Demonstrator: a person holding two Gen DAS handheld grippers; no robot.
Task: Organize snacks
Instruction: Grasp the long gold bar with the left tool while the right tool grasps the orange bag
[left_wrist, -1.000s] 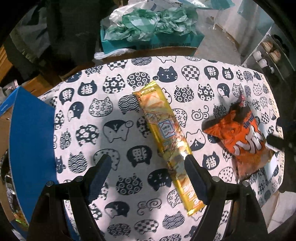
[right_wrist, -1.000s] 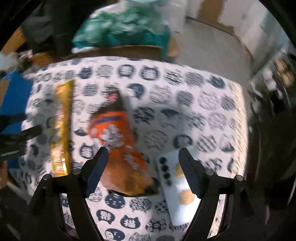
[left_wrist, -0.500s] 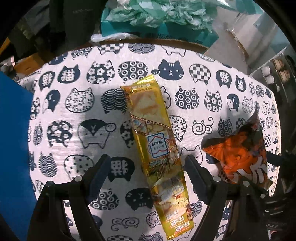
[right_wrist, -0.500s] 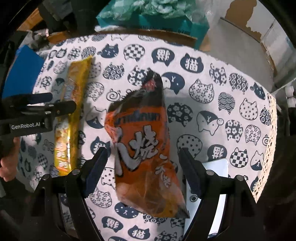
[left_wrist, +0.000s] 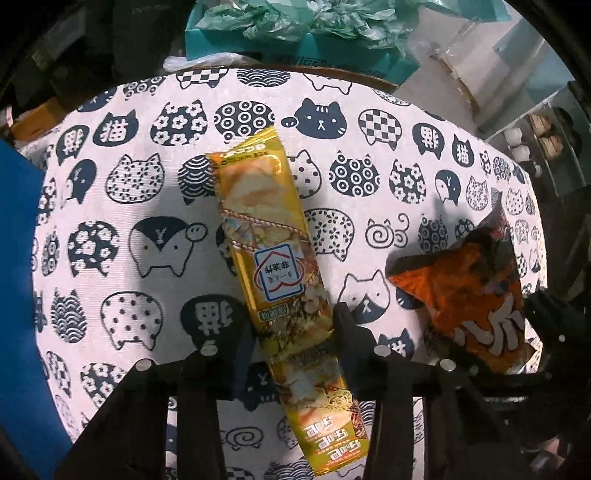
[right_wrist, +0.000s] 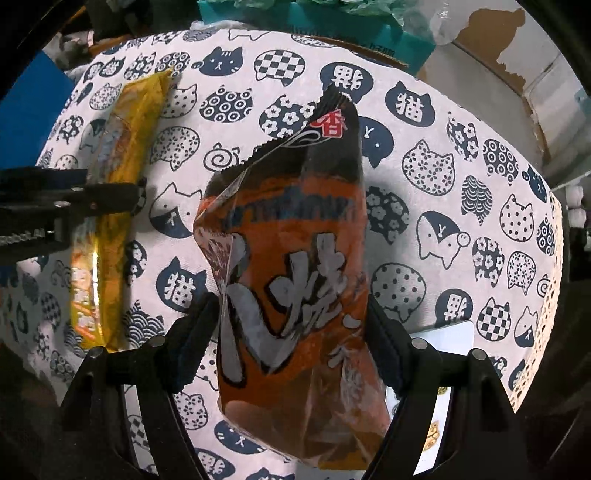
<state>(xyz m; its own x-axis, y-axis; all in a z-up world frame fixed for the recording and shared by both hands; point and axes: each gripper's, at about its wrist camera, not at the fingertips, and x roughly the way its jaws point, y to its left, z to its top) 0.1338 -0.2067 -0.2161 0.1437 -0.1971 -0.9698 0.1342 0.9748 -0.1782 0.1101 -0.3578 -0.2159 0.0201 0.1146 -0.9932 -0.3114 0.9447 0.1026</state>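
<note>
On the cat-print surface (left_wrist: 122, 206) the left tool (left_wrist: 291, 332) has just closed, pinching the yellow packet (left_wrist: 273, 266), while the right tool (right_wrist: 291, 332) straddles the orange bag (right_wrist: 295, 280) wide, judged next to close

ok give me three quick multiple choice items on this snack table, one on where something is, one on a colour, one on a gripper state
1. Where does the orange snack bag lie?
A. between the right gripper's jaws
B. inside the blue box
C. on top of the long packet

2. What colour is the long packet?
A. green
B. gold-yellow
C. purple

3. How does the left gripper stand?
A. wide open with nothing between its jaws
B. out of view
C. closed on the long packet

Answers:
1. A: in the right wrist view the bag lies on the cat-print tablecloth between that gripper's open jaws.
2. B: its wrapper is gold-yellow in both views.
3. C: its jaws have just been closing, and both fingers press the packet's sides in the left wrist view.
</note>
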